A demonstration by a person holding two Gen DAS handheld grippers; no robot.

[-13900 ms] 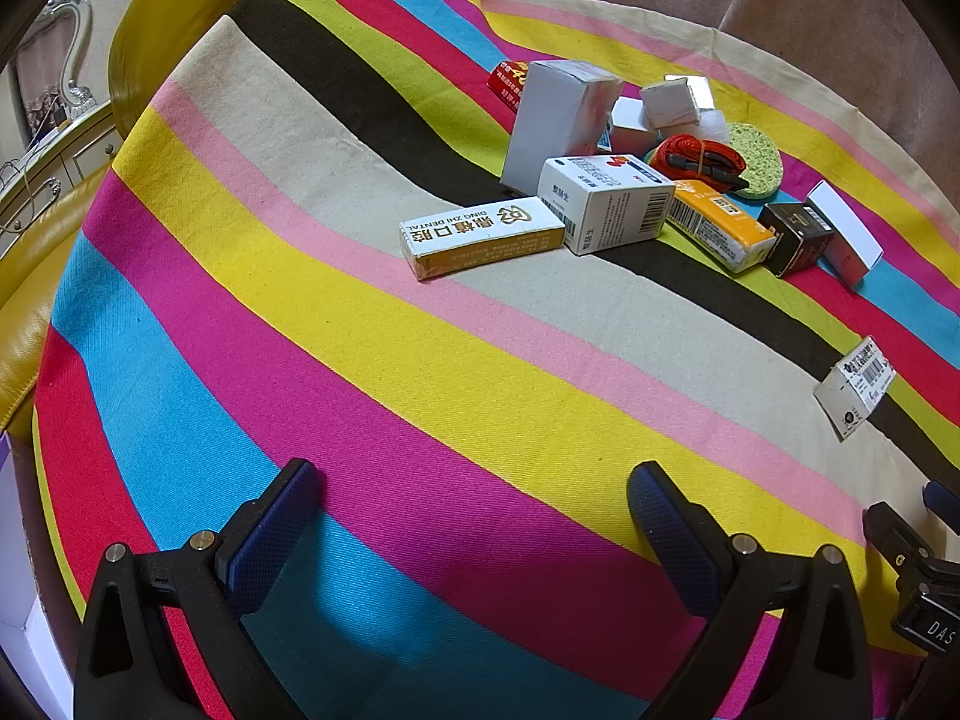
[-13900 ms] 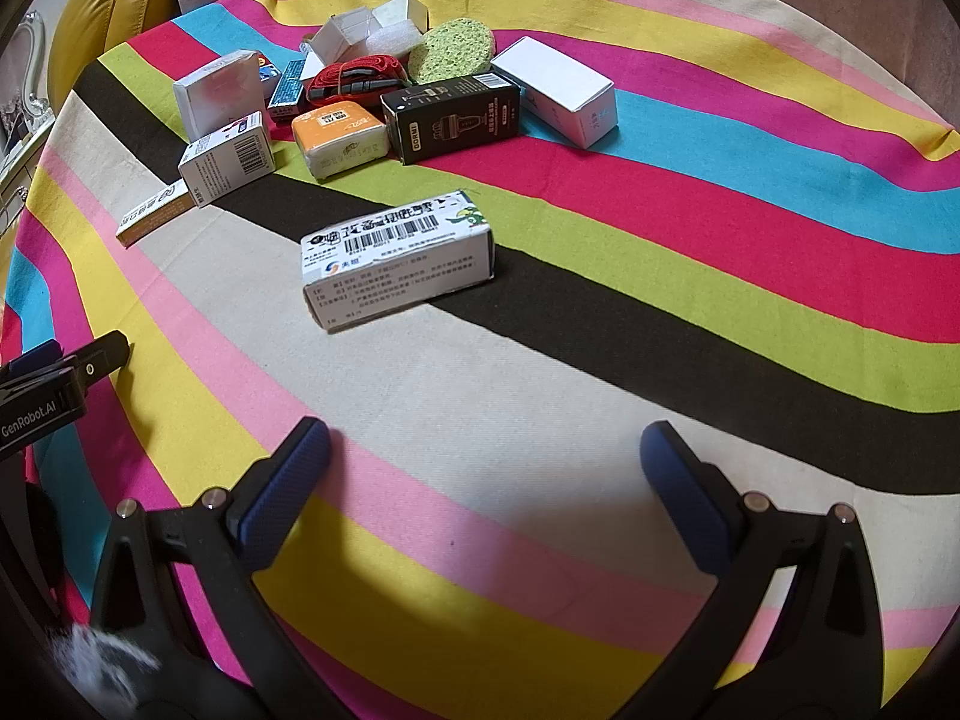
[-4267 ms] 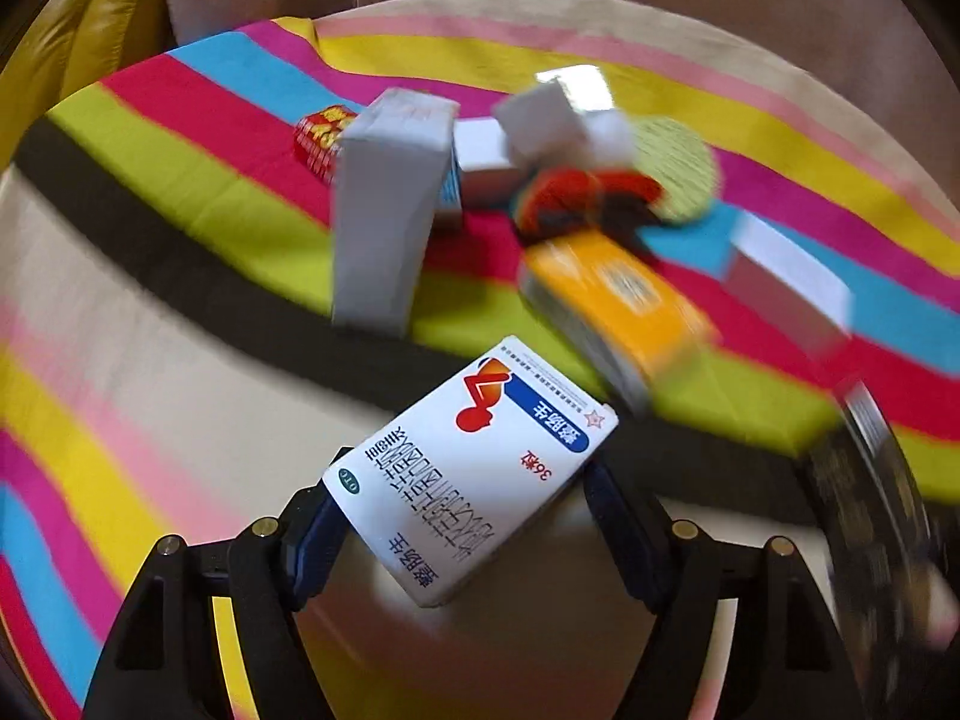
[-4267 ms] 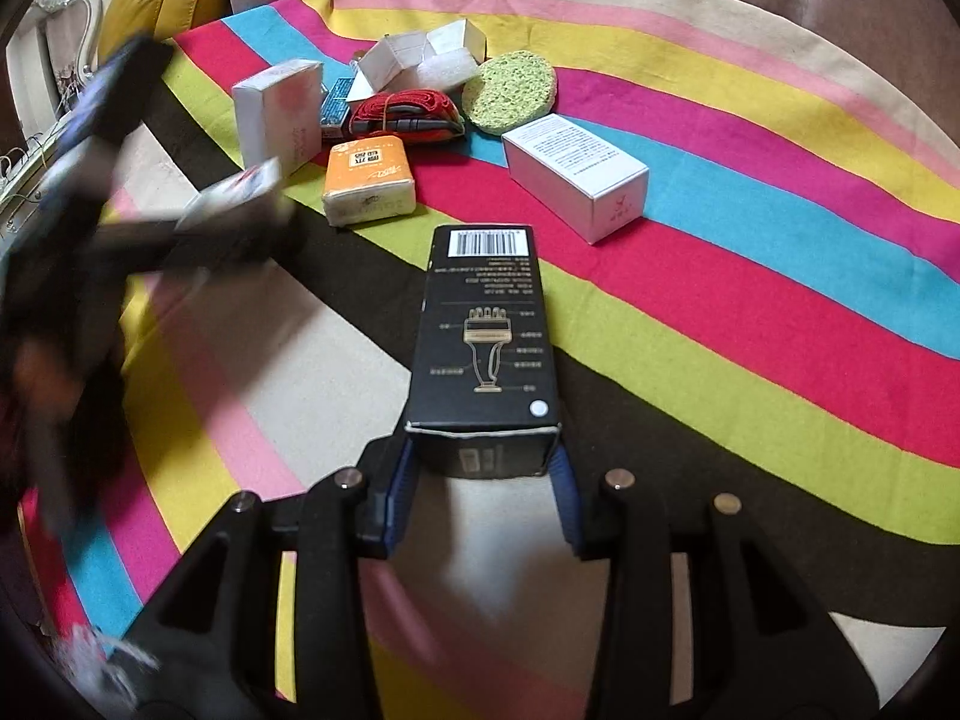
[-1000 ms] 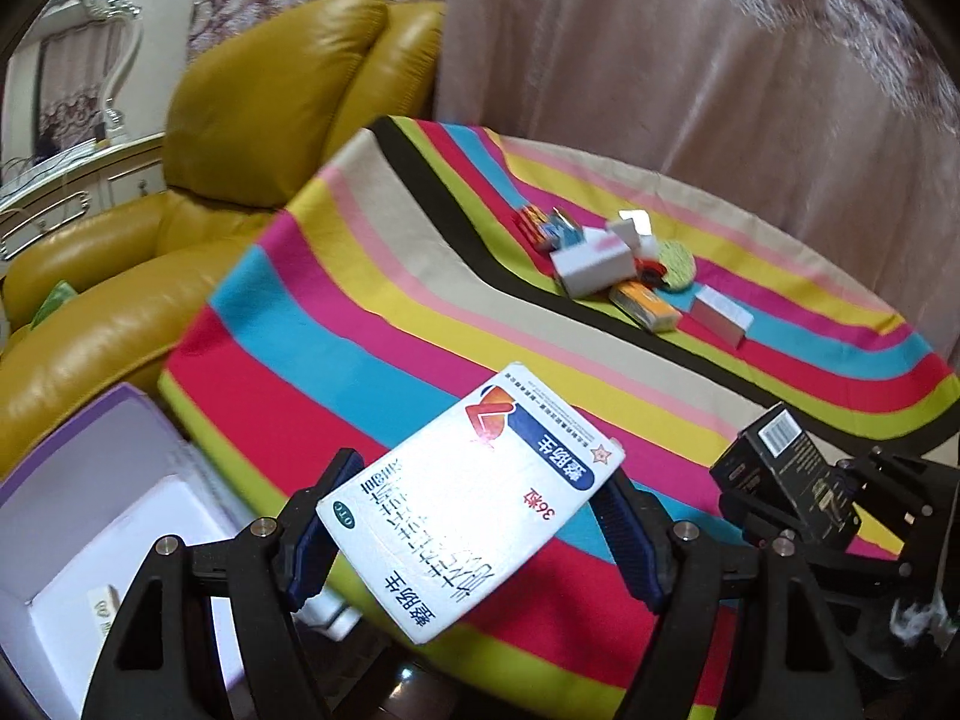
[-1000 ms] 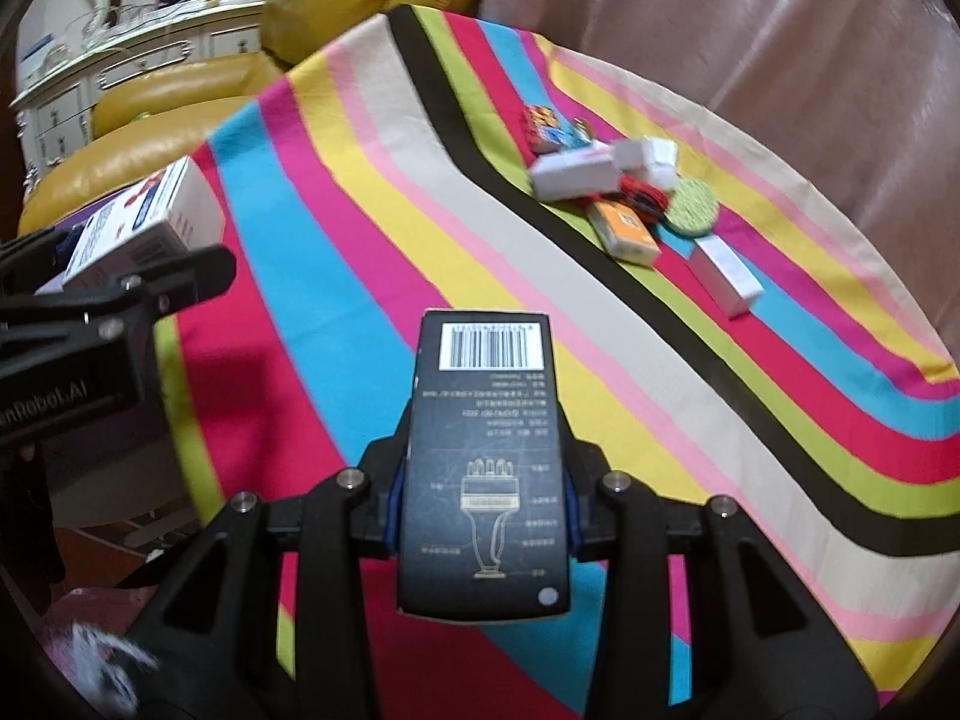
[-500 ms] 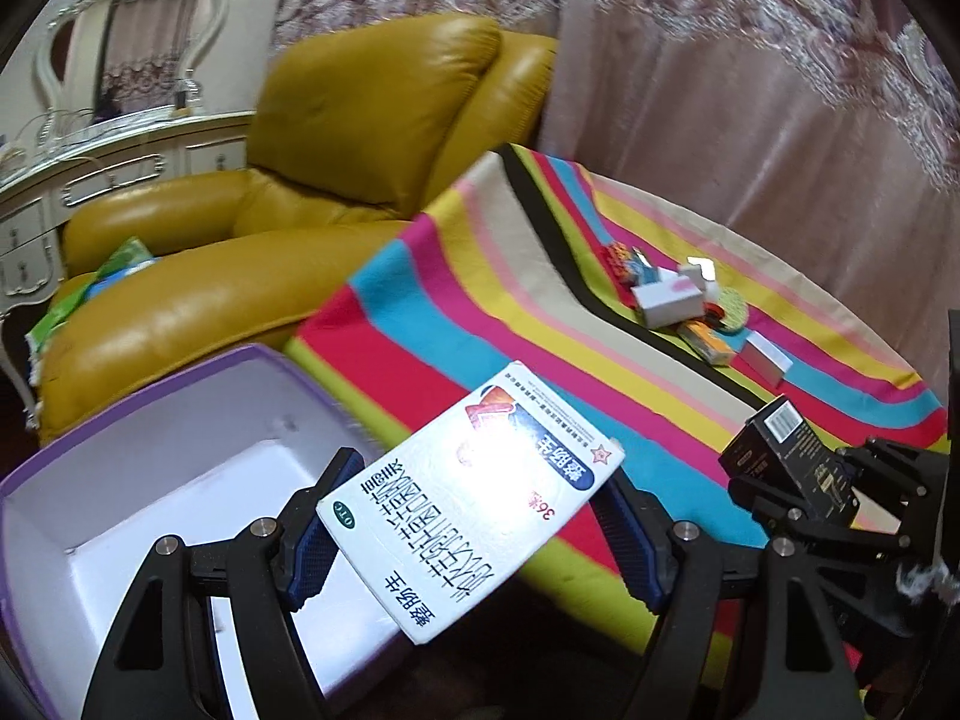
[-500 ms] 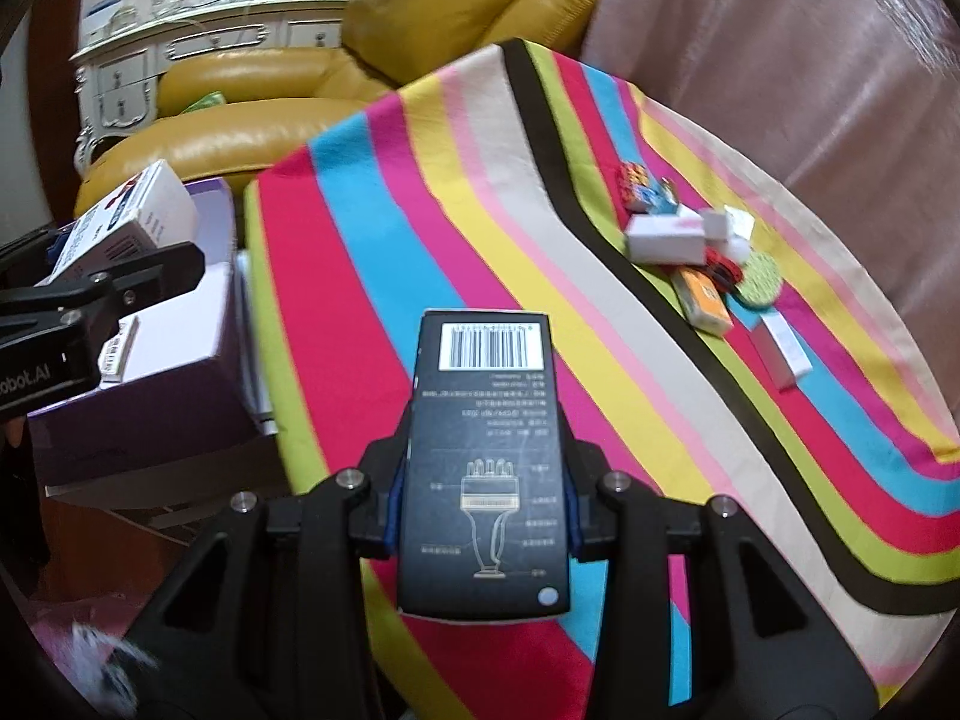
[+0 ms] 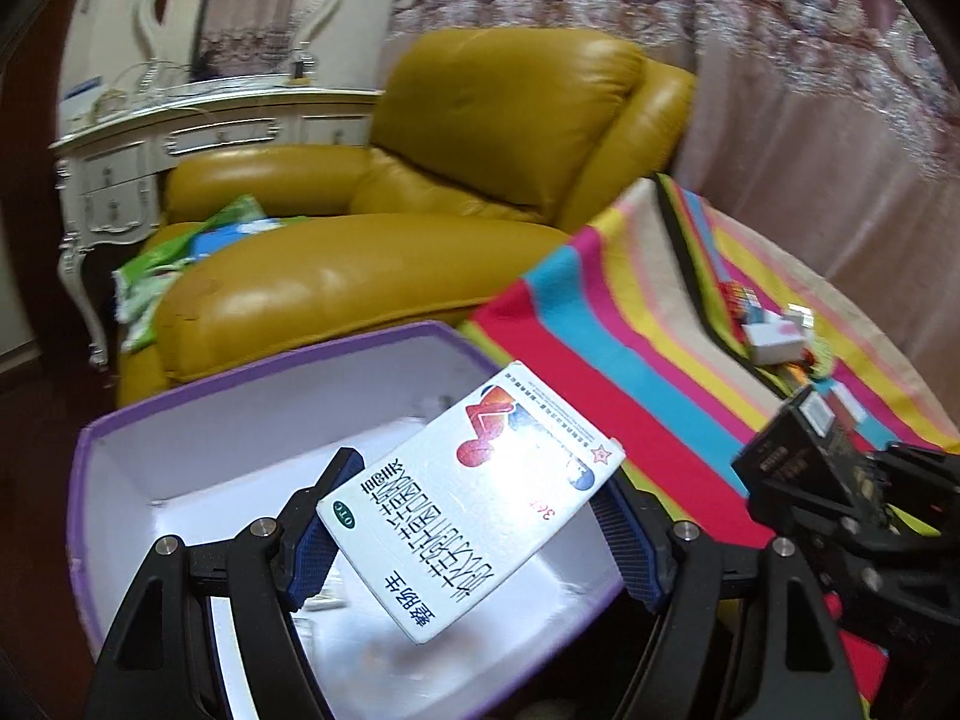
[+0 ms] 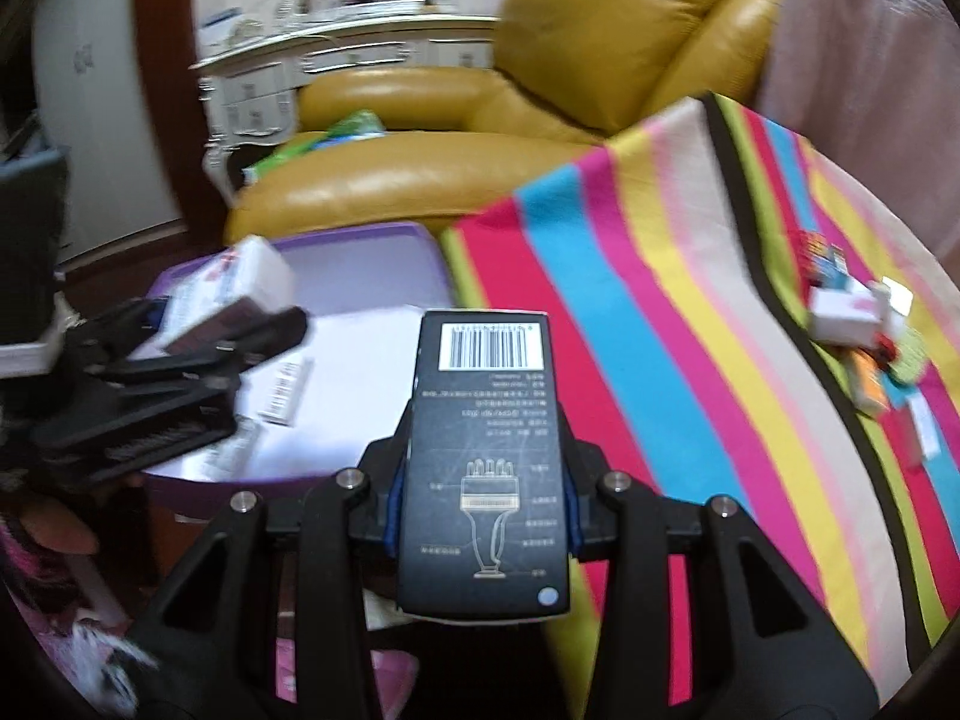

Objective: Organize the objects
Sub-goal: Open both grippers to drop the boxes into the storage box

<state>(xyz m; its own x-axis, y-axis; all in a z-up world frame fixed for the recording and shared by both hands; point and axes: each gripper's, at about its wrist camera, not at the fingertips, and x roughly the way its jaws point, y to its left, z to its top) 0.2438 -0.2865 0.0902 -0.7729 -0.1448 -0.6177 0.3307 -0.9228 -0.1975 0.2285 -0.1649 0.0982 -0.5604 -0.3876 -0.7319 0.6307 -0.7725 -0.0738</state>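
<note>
white medicine box: The white medicine box (image 9: 474,498) is being clamped across its width between the blue pads of the left gripper (image 9: 474,525); its long axis is lying tilted, pointing up and to the right in the left wrist view.
purple bin: The purple bin (image 9: 270,360) is being viewed directly beneath and beyond the white box, its white floor open below.
black carton: The black carton (image 10: 485,462) is being clamped by the right gripper (image 10: 483,501), long axis running straight away along the fingers, barcode end far.
nearer hand: The left gripper is judged nearer the bin; the black carton is being held at the bin's right edge, by the striped tablecloth (image 10: 690,300).
remaining items: A cluster of small boxes (image 10: 852,312) is being left far right on the cloth.
</note>
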